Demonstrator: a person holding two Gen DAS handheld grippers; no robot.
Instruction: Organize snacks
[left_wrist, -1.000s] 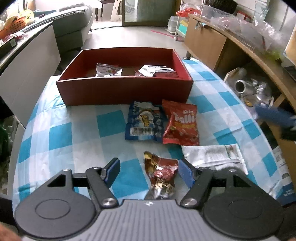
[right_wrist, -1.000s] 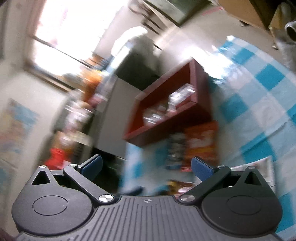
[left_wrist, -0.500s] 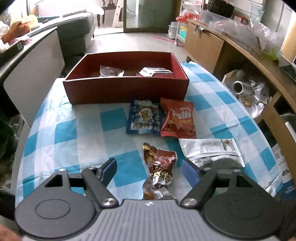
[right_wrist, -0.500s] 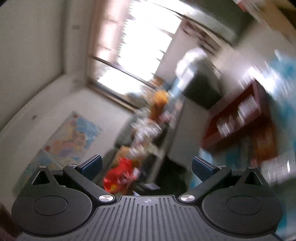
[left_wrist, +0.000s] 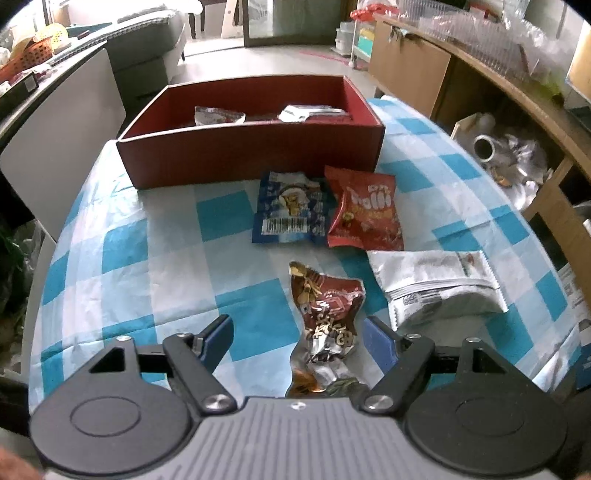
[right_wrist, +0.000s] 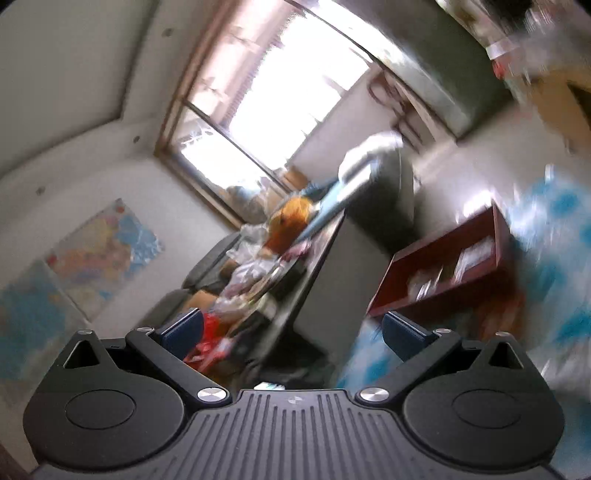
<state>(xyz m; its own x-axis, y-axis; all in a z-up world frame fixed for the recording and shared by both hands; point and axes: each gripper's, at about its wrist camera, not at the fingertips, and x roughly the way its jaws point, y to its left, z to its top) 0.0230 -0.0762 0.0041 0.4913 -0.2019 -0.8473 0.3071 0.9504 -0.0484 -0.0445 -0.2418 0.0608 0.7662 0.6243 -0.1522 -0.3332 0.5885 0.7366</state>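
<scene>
Below me, the blue-and-white checked tablecloth (left_wrist: 122, 254) carries the open dark-red cardboard box (left_wrist: 251, 155) at its far side, with two silvery packets inside. Nearer lie the white crinkled pouch (left_wrist: 436, 280), the red gummy bag (left_wrist: 364, 208) and the blue snack packet (left_wrist: 291, 208), these two side by side just before the box. I have my left gripper (left_wrist: 297, 338) spread wide around the shiny brown-and-gold wrapper (left_wrist: 325, 321), pads clear of it; its long axis runs straight away from me toward the box. My right gripper (right_wrist: 293, 330) is spread too, empty, aimed across the blurred room.
</scene>
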